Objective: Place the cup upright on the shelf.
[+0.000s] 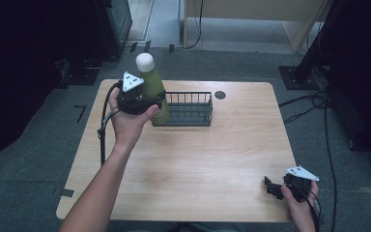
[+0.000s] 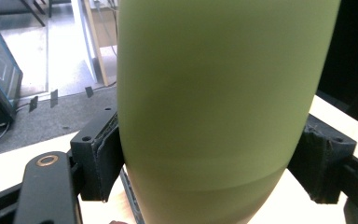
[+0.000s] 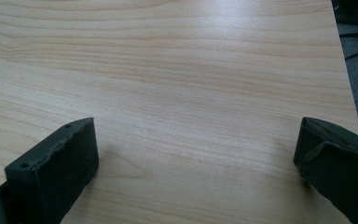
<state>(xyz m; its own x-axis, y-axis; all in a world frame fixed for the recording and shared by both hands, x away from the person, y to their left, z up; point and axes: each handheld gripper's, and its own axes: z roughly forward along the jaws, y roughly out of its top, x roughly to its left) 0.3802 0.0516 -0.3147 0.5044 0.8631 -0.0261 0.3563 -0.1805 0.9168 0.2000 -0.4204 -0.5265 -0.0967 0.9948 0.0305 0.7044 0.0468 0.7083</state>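
You work in a lab or office: grey carpet [image 1: 38,159] around the desk [image 1: 198,159], cables [image 1: 314,104] and stands [image 1: 297,77] beside it.

Olive-green bottle [image 1: 155,94], white cap [image 1: 144,61], dark wire basket [image 1: 189,109] on pale wood.

The table [image 1: 198,159] shows light beige grain with fine streaks; both sets of jaws are matte black, each gripper topped by a pale grey plate; the floor looks grey, perhaps carpet, though the edges are dim.

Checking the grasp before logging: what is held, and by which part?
The left gripper clamps the green bottle across its body; the right gripper holds nothing.
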